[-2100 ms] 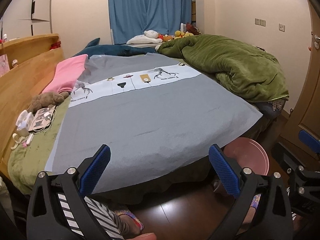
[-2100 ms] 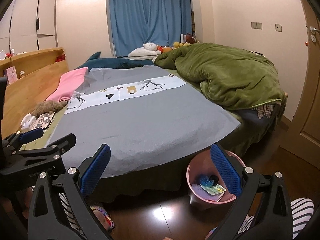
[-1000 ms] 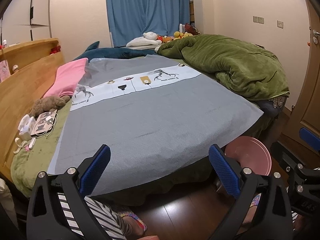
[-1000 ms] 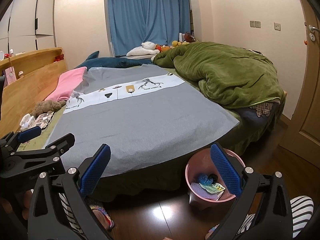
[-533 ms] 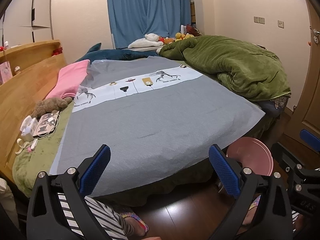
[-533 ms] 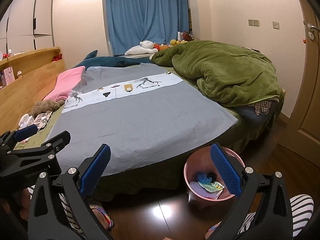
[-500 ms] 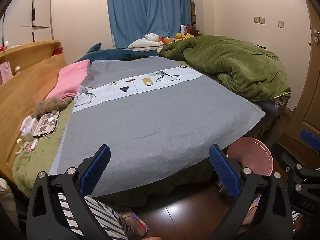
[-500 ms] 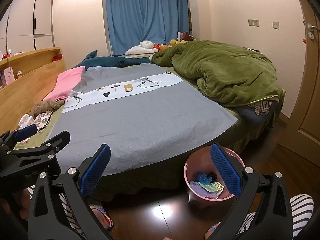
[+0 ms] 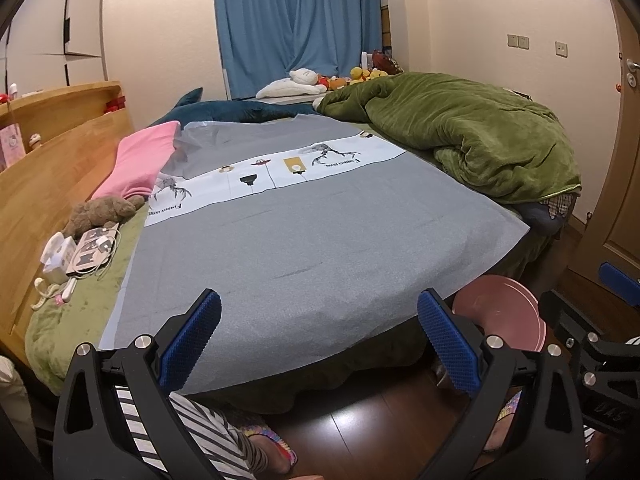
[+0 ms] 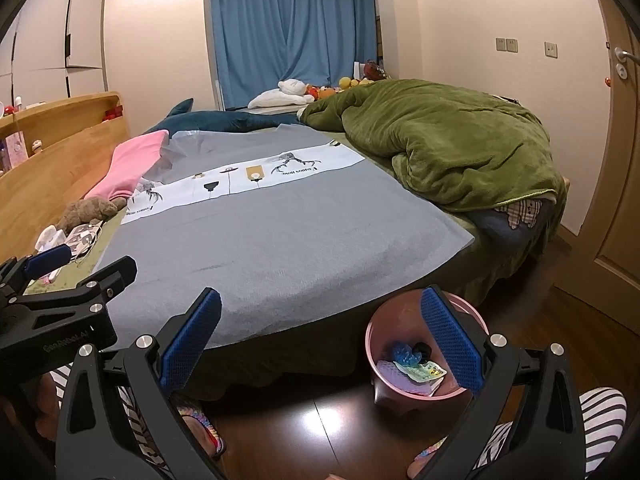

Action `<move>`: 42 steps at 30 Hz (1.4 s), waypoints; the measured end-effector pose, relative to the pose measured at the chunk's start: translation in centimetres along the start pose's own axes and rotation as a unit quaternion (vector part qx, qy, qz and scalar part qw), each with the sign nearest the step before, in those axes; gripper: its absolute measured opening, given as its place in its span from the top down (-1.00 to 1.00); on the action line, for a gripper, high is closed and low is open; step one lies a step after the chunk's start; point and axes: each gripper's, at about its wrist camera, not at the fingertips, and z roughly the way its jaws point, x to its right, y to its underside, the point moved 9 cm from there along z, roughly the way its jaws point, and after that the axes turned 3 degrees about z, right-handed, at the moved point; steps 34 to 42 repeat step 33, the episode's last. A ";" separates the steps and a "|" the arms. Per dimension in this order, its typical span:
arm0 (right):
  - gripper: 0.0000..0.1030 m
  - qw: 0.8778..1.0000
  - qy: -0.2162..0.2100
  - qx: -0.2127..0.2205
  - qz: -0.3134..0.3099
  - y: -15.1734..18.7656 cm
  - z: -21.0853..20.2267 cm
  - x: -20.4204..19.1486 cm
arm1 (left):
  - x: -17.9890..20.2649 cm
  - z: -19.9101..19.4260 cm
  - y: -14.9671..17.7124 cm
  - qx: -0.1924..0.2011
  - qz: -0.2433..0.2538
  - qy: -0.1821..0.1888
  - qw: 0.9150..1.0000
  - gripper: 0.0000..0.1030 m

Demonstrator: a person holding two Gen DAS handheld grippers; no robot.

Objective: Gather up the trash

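Note:
A pink trash bin (image 10: 376, 356) stands on the dark wood floor at the foot of the bed; inside lie a blue crumpled piece (image 10: 405, 350), a printed wrapper (image 10: 425, 372) and a purple packet. The bin's rim also shows in the left wrist view (image 9: 500, 312). My right gripper (image 10: 320, 332) is open and empty, held above the floor in front of the bed, its right finger in front of the bin. My left gripper (image 9: 318, 332) is open and empty, at the bed's near edge. No trash shows on the grey sheet (image 9: 320, 240).
A green duvet (image 9: 460, 136) is heaped at the right of the bed. A pink cloth (image 9: 140, 160), a brown plush toy (image 9: 100, 212), and chargers with cables (image 9: 76, 252) lie along the wooden headboard at left. A door (image 10: 624, 160) stands at right. My striped legs and slippers are below.
Both grippers have drifted slightly, so the views shifted a little and the bed sits a touch lower. Both stay open and empty; nothing was picked up or dropped.

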 end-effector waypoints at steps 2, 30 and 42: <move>-0.91 1.000 0.000 0.000 0.000 0.0 0.0 0.1 | 0.0 0.0 -0.1 0.000 0.000 0.000 1.000 -0.86; -0.91 1.000 -0.001 -0.012 0.006 0.8 0.1 0.5 | -0.2 0.2 0.0 -0.007 -0.019 -0.004 1.000 -0.85; -0.91 1.000 -0.001 -0.013 0.005 1.0 0.3 0.5 | -0.1 0.3 0.1 -0.007 -0.017 -0.005 1.000 -0.86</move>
